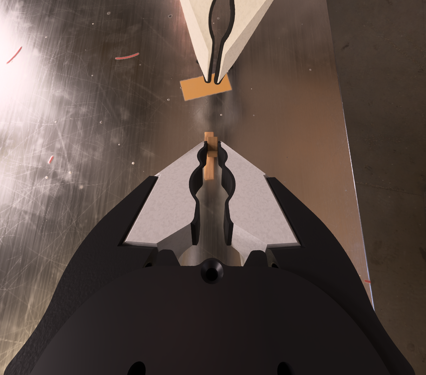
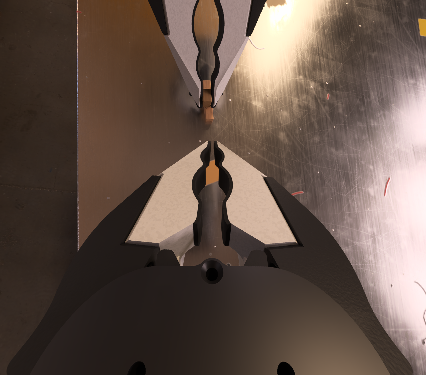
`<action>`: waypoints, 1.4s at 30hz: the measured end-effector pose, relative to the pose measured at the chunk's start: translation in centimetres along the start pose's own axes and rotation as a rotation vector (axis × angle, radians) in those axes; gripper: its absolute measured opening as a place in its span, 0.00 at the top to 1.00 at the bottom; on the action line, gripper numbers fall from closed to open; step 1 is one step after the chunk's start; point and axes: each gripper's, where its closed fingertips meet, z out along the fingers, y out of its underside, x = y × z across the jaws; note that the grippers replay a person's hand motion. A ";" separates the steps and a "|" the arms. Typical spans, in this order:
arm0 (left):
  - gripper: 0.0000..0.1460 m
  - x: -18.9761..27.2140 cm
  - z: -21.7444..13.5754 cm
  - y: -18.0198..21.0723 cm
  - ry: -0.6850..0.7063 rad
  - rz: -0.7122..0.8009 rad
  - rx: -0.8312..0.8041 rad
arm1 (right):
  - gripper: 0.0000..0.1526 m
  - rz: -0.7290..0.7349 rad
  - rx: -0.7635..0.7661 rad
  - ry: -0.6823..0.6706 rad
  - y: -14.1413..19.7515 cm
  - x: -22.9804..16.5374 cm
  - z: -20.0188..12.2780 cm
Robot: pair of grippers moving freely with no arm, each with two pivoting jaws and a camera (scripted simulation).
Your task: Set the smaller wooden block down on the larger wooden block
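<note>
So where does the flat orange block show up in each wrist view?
Left wrist view: the flat orange block lies above centre on the metal table, under the tips of the right claw.
Right wrist view: only a sliver of it shows, just below centre, between that claw's own fingers.
Shared landmark: the pale wooden piece in the left claw.

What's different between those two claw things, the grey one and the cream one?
The left gripper has grey fingers; the right gripper has cream ones. The left gripper is clamped on a pale wooden piece; the right gripper's tips nearly meet at the edge of an orange block, and whether it grips the block is unclear. Both have black bodies and wavy black pads.
</note>
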 end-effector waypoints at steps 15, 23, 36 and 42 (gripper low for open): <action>0.95 0.0 0.0 0.0 0.006 -0.001 0.013 | 1.00 0.017 -0.123 -0.036 0.2 0.1 0.5; 0.95 0.0 0.1 0.0 0.003 0.002 0.027 | 1.00 0.070 -0.135 -0.054 0.4 0.1 0.5; 0.95 -0.3 0.0 0.1 -0.022 0.005 0.057 | 0.95 0.004 -0.134 0.006 0.4 0.6 0.1; 0.95 -0.3 -0.1 0.1 -0.025 0.016 0.053 | 0.95 -0.026 -0.178 -0.034 0.9 0.3 1.0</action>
